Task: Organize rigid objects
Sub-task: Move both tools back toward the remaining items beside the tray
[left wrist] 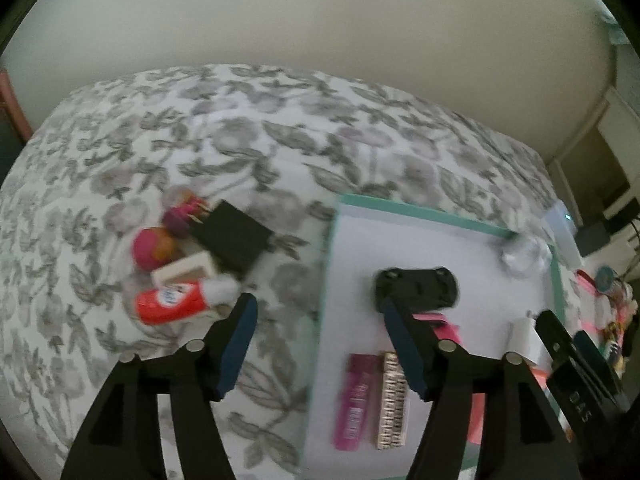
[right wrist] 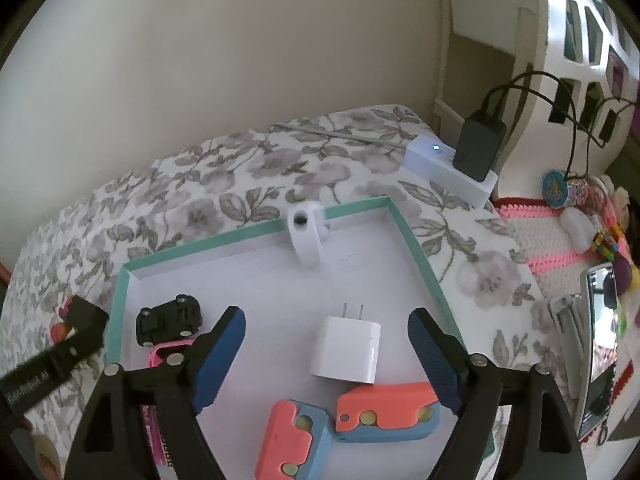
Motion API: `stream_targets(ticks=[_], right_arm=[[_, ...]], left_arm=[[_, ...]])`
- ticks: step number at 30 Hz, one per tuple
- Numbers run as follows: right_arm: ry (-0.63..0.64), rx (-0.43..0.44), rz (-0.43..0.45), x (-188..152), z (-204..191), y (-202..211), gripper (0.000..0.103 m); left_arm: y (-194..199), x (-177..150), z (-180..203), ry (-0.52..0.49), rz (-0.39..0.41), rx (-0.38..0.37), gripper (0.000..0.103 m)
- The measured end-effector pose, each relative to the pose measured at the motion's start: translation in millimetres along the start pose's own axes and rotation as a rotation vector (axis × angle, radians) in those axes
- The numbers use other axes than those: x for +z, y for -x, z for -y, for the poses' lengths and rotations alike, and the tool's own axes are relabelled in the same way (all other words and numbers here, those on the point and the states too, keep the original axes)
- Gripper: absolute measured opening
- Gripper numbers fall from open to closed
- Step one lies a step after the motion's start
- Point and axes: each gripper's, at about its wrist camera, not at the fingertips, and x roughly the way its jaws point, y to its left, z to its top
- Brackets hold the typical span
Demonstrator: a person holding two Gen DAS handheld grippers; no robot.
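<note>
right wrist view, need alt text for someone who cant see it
The open right gripper hovers over a white charger plug lying in a teal-rimmed tray on a floral bedspread. Also in the tray: a black toy car, a white ring-shaped piece and two coral-and-blue pieces.

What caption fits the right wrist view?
Open right tool above white charger inside teal-rimmed tray.

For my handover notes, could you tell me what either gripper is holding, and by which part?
Nothing is held. The left gripper and right gripper are both open; the charger lies free between the right fingers.
</note>
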Motion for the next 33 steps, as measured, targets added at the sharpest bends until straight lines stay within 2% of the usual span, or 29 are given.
stream_targets(ticks=[2, 4, 10, 22, 26, 33], right_arm=[[0.014, 0.004, -0.006, -1.4, -5.5, -0.6, 0.091], [0.032, 0.011, -0.012, -3.2, -11.6, -1.8, 0.099], [0.099, 0.005, -0.021, -7.4, -31.2, -3.7, 0.102], [0.094, 0.086, -0.051, -12.0, -56.7, -4.1, 0.103], [0.102, 0.112, -0.032, -10.5, -73.7, 2.7, 0.103], [0.121, 0.211, 0.002, -7.0, -113.5, 17.0, 0.103]], left_arm=[[-0.5, 2.2, -8.7, 0.012, 0.006, 0.022, 0.071], [-0.8, 4.0, -16.9, 0.014, 0.015, 0.051, 0.084], [-0.4, 8.4, -38.4, 0.023, 0.03, 0.101, 0.09], [6.2, 20.8, -104.9, 0.123, 0.052, 0.154, 0.092], [11.9, 24.4, -134.0, 0.173, 0.057, 0.158, 0.092], [20.0, 25.9, -177.3, 0.251, 0.053, 0.165, 0.092]])
